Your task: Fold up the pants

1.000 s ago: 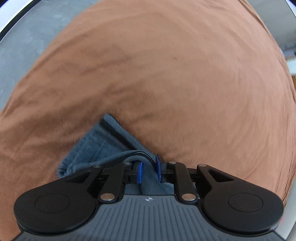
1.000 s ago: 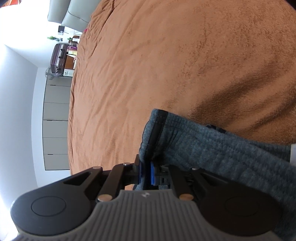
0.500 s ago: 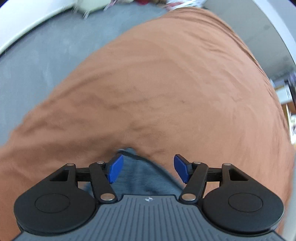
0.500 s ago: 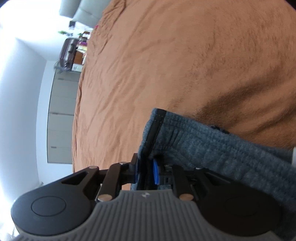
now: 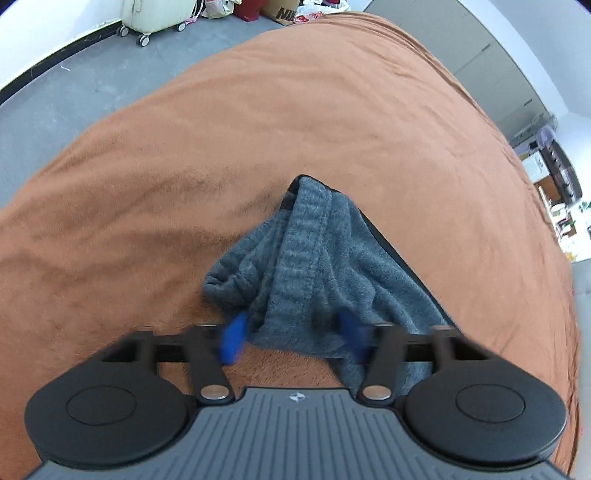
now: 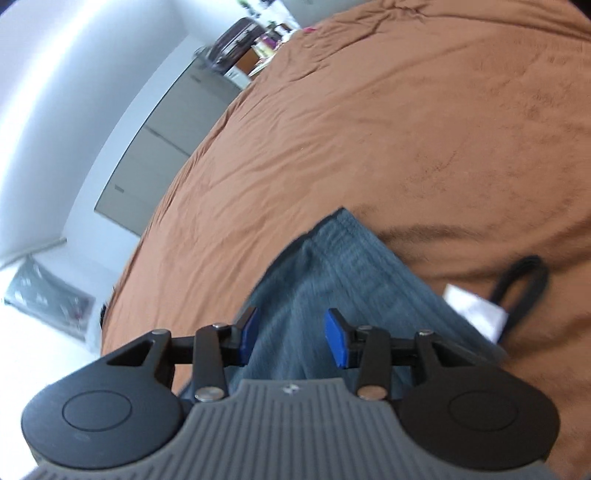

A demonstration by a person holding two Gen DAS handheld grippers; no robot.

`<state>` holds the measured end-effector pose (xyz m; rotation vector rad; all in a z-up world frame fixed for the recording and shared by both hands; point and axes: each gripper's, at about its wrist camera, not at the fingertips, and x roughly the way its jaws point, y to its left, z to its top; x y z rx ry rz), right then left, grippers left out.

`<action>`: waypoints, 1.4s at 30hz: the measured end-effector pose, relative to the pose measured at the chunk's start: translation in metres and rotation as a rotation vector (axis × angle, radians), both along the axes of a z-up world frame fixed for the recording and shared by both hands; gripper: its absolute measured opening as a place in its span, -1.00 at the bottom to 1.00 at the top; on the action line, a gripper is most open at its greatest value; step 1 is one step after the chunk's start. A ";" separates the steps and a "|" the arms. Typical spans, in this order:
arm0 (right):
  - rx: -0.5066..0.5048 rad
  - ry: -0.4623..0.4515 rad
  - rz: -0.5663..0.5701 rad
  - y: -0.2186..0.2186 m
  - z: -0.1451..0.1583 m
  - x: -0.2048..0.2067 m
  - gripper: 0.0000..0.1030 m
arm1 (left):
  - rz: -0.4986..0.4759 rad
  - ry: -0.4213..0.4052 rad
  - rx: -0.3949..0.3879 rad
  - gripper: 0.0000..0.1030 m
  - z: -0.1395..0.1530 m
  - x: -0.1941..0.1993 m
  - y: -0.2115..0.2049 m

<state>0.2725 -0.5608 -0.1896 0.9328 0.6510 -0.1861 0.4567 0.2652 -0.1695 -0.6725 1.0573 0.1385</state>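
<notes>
The grey knit pants (image 5: 314, 258) lie bunched on the brown bedspread (image 5: 258, 129), a ribbed band running down the heap's middle. My left gripper (image 5: 293, 338) hovers at the heap's near edge. Its blurred blue pads (image 5: 232, 339) are closing with a fold of the fabric between them, and no firm pinch shows. In the right wrist view a flat stretch of the pants (image 6: 332, 266) reaches away from my right gripper (image 6: 291, 339). Its jaws are opening above the cloth and grip nothing. A black drawstring loop (image 6: 524, 291) and a white label (image 6: 476, 312) lie to its right.
The bedspread (image 6: 406, 129) fills most of both views. Grey floor (image 5: 74, 81) with a cream wheeled case (image 5: 159, 14) and boxes lies past its far edge. Grey cabinets (image 6: 159, 147) and a white wall stand left of the bed in the right wrist view.
My left gripper let go of the pants, opened wide, shifted along the bed and now narrows around a bunched fold. My right gripper released the pants' edge, rolled and lifted.
</notes>
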 end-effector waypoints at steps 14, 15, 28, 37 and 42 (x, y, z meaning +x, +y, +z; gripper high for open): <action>-0.014 0.005 0.090 0.035 -0.010 -0.021 -0.26 | 0.039 -0.006 0.093 -0.77 0.042 0.000 0.036; -0.018 0.005 0.100 0.039 -0.011 -0.019 -0.26 | 0.036 0.009 0.099 -0.73 0.037 0.001 0.035; -0.359 -0.006 0.418 0.166 0.006 0.003 -0.27 | 0.194 -0.124 -0.034 0.43 0.030 -0.077 0.024; -0.685 0.035 0.546 0.258 -0.024 0.012 -0.32 | 0.131 -0.138 -0.237 0.43 -0.019 -0.076 -0.028; -0.573 0.053 0.539 0.228 -0.033 0.005 -0.39 | 0.187 -0.145 -0.241 0.43 -0.037 -0.064 -0.028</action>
